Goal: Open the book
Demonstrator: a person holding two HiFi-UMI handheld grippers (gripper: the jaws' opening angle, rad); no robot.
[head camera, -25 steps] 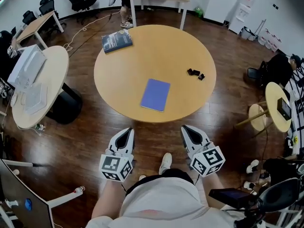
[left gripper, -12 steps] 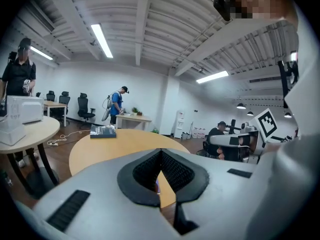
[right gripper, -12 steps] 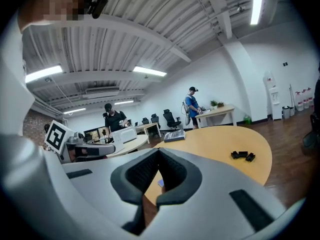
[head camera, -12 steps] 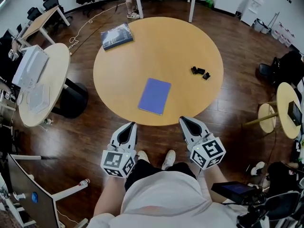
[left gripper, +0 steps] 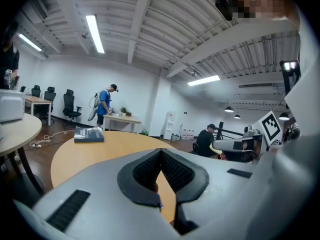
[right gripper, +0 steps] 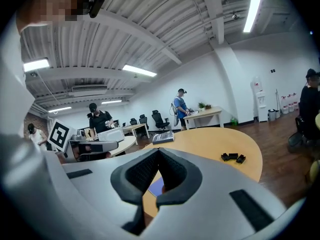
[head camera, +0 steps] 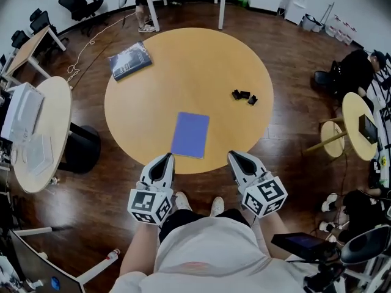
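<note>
The round pale-wood surface (head camera: 189, 66) looks smooth and satin, while the dark plank floor (head camera: 287, 157) is glossy. The thin blue-violet book (head camera: 190, 135) has a matt cover, perhaps paper. The left hand-held gripper (head camera: 165, 159) and right hand-held gripper (head camera: 234, 156) are matt grey plastic, with ribbed black pads (left gripper: 145, 173).

Closed blue book (head camera: 190, 135) flat on round wooden table (head camera: 195, 66)

Left gripper (head camera: 166, 159) and right gripper (head camera: 234, 157), jaws together, side by side.
</note>
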